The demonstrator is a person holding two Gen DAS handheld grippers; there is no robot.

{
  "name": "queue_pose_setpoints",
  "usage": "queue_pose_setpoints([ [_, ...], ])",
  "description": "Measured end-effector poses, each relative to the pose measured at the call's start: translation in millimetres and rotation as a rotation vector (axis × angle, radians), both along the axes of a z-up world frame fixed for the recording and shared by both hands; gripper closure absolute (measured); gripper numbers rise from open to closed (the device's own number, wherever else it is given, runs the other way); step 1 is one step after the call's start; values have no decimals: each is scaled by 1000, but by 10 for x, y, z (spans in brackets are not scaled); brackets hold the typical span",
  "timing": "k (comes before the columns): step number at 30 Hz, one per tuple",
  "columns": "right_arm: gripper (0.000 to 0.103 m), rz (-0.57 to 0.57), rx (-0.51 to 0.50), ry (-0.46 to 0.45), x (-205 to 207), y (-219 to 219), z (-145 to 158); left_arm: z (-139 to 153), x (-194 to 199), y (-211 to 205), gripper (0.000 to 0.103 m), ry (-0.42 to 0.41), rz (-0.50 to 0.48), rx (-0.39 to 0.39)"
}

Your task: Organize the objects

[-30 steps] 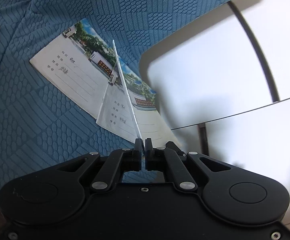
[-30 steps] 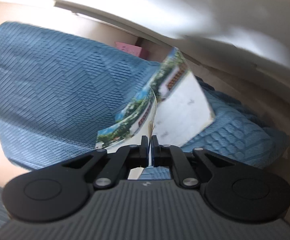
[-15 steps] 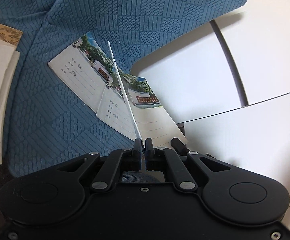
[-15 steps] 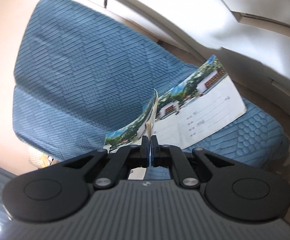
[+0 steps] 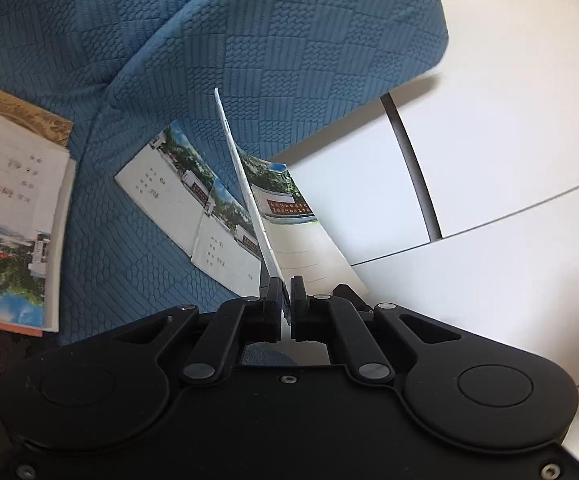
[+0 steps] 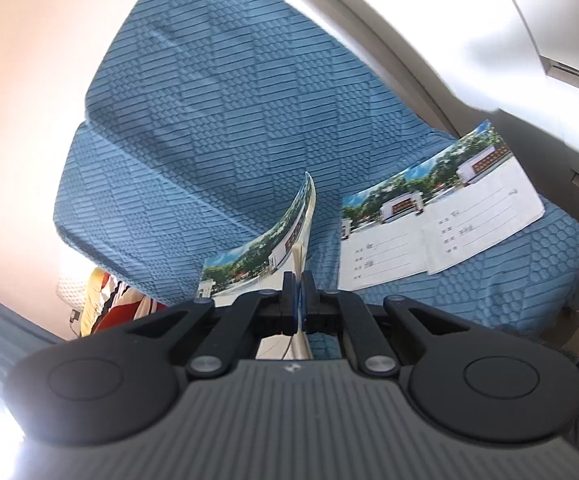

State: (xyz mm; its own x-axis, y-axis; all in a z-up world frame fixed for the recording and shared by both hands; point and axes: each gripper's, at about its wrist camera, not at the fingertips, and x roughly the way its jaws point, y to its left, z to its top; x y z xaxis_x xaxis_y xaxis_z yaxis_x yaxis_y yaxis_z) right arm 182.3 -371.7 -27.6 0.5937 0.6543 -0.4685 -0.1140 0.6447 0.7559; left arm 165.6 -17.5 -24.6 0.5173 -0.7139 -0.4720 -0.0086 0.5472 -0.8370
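Notebooks are pinched edge-on in both sets of jaws: the left gripper (image 5: 286,292) clamps one thin notebook (image 5: 245,188), the right gripper (image 6: 299,286) another booklet (image 6: 277,240). Beyond both jaws, two more notebooks (image 6: 441,220) lie overlapping on the blue cushion (image 6: 217,120).

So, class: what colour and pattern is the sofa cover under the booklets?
Blue, with a quilted patchwork of textured squares on the sofa cover; clearest in the left wrist view.

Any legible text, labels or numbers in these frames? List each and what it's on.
None can be read.
Red sign in the cover photo of the booklet on the blue cushion: characters too small.
Form lines on the booklets: handwriting blurred.
Stacked booklets: writing illegible.
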Motion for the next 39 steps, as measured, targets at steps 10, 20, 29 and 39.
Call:
queue_pose_setpoints([
  [10,99,54,-78,-18,-91,596,132,40,-124,587,99,-20,61,-8],
  [20,99,164,-113,1,-132,1258,-10,-284,-316,1309,99,26,187,-22],
  [29,99,241,-155,29,-203,1785,-268,-604,-349,1741,99,64,268,3],
  [39,98,299,-237,70,-290,2181,-552,-897,-285,1935,98,109,300,78],
])
